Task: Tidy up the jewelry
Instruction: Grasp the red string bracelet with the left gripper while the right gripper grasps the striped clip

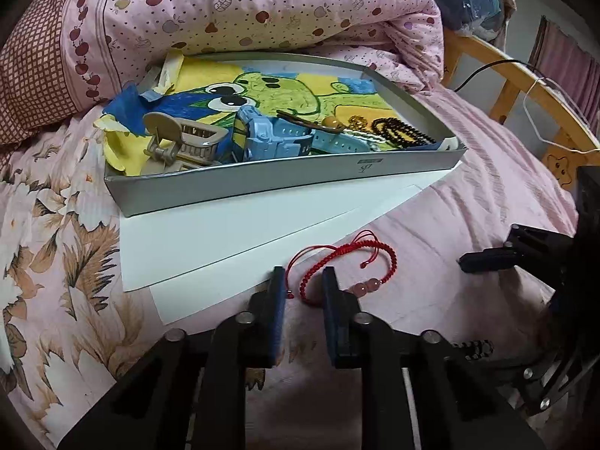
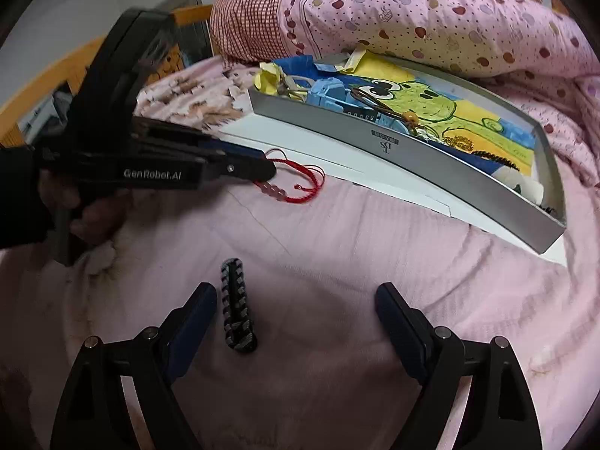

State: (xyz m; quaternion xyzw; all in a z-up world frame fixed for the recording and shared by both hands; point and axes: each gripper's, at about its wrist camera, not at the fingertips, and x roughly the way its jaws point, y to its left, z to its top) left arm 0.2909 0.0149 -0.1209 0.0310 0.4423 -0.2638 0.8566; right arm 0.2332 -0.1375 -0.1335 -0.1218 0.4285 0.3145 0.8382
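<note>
Between your left gripper's (image 1: 303,281) narrowed jaws, part of the red bracelet (image 1: 339,266) lies unpinched on the pink bedspread (image 2: 337,262), just short of the white sheet's (image 1: 210,240) edge below the grey tray (image 1: 262,183), while your right gripper (image 2: 296,300) gapes over open bedding beside a black braided band (image 2: 236,307).

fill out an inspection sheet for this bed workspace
surface: pink bedsheet, white paper under the grey tray
job's things: red bracelet and braided bracelet on the bedsheet
clutter: hair clip, blue watch, dark beads in the tray
grippers: left gripper slightly open around the red bracelet's cord; right gripper open wide near the braided bracelet
cables: black cable by the bed frame
surroundings: pink quilt behind the tray
</note>
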